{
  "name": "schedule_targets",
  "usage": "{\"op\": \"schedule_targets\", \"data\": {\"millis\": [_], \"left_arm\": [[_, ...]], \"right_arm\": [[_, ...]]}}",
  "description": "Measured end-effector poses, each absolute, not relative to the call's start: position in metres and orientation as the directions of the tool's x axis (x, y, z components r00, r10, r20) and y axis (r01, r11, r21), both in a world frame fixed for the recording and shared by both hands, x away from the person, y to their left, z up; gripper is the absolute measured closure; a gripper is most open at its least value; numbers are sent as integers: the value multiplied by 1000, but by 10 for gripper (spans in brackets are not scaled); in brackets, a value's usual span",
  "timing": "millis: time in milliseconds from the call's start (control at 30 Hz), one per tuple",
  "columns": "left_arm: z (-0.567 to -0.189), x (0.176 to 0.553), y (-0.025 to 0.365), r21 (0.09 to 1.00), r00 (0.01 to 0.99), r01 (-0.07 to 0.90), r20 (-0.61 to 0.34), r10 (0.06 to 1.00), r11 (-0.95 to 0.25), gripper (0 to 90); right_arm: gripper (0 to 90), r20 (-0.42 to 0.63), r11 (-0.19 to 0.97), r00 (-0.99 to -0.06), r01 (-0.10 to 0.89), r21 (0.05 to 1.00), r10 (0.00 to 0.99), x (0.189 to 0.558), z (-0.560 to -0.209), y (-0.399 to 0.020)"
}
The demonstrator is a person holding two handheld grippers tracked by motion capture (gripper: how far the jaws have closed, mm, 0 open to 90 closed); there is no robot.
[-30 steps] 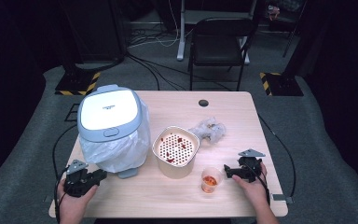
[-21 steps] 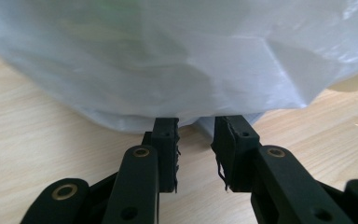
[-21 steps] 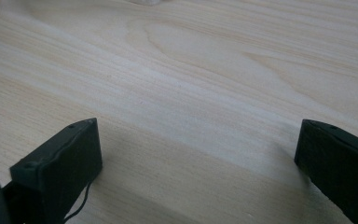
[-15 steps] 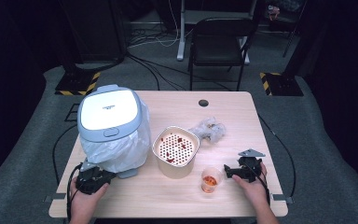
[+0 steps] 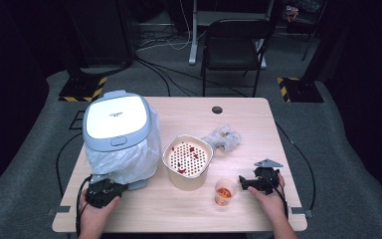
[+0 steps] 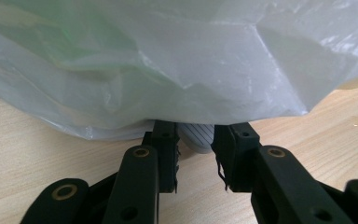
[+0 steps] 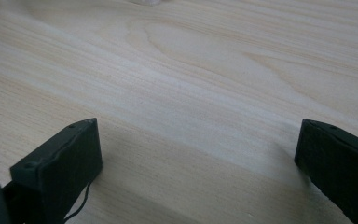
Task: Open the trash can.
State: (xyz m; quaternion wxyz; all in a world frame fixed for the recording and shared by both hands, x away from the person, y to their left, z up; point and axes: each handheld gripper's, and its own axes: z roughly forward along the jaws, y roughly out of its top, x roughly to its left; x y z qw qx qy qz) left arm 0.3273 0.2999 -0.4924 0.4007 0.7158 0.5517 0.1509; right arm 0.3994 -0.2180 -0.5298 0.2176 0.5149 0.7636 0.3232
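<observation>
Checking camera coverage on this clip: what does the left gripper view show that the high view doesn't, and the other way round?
Left gripper view adds the close detail: the ribbed grey pedal pokes out under the plastic bag, between the jaws of the left gripper, which have just been opening; the pads do not seem to press it. High view adds the layout: the bin's white lid, the perforated tub, the cup, the crumpled wrapper and the right gripper. Both share the bag and the wooden table.

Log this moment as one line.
left gripper: open at bin pedal under bag | right gripper: open over table
</observation>
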Motion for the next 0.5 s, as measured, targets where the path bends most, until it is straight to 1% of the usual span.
{"op": "schedule_targets", "data": {"millis": [100,267,300,333,367,400,433,500], "left_arm": [[-492,329,302,736,345,674,-232,910,-68,720],[-493,333,310,728,323,683,-237,916,-52,712],[-493,335,314,726,349,683,-237,907,-73,712],[-493,336,316,723,369,687,-264,891,-71,712],[-494,337,318,721,366,689,-265,892,-69,712],[-493,338,324,733,360,670,-187,914,-115,712],[-494,338,323,742,329,666,-199,923,-78,712],[-494,337,324,754,333,654,-219,917,-58,713]], "right_arm": [[0,1,260,-375,646,717,927,399,-530,-218],[0,1,260,-375,646,718,927,399,-530,-218],[0,1,260,-374,646,718,927,399,-530,-218],[0,1,260,-375,646,718,927,399,-530,-218],[0,1,260,-375,646,718,927,399,-530,-218],[0,1,261,-375,646,718,927,399,-530,-218],[0,1,260,-375,646,718,927,399,-530,-218],[0,1,260,-375,646,717,927,399,-530,-218]]}}
